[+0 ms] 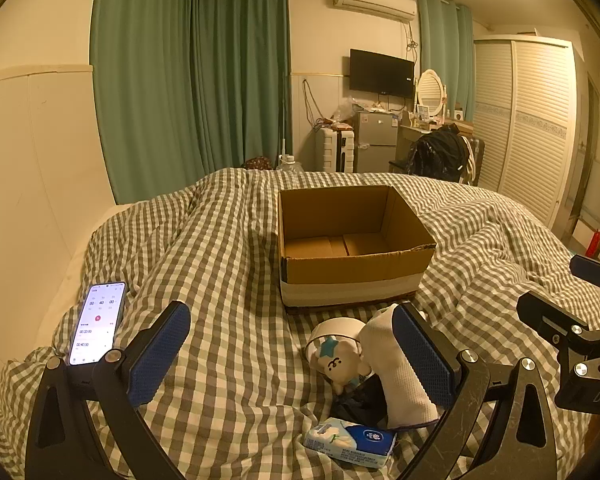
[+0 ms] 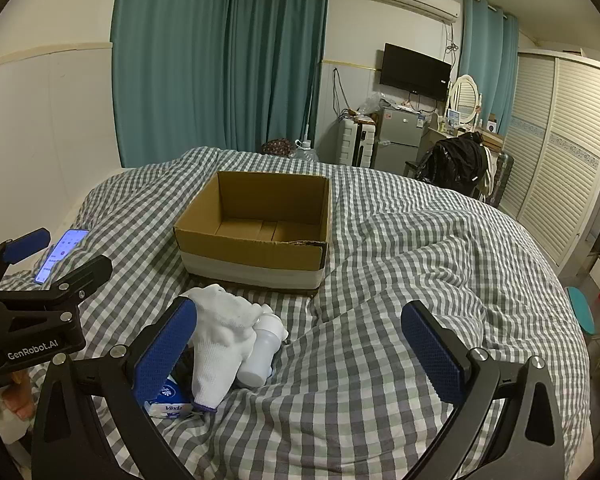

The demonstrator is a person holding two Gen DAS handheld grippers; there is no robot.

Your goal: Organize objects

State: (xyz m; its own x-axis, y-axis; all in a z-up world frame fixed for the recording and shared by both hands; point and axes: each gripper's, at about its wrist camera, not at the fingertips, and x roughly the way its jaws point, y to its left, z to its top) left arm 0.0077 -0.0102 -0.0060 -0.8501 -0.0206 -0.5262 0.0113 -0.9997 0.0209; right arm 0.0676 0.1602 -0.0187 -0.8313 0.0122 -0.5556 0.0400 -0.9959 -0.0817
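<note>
An empty open cardboard box (image 1: 352,240) (image 2: 256,224) sits on the checked quilt. In front of it lies a small pile: a white glove (image 1: 396,364) (image 2: 220,340), a cartoon plush toy (image 1: 338,360), a white bottle (image 2: 262,350), a dark cloth (image 1: 360,400) and a blue-white tissue pack (image 1: 350,442) (image 2: 168,400). My left gripper (image 1: 292,356) is open, its right finger beside the glove. My right gripper (image 2: 300,352) is open, its left finger next to the glove. Both hold nothing.
A phone (image 1: 96,324) (image 2: 60,254) with a lit screen lies on the quilt at the left. The quilt (image 1: 220,280) is rumpled, with folds right of the box. Behind the bed stand curtains, a fridge (image 1: 376,140), a suitcase and a wardrobe (image 1: 528,120).
</note>
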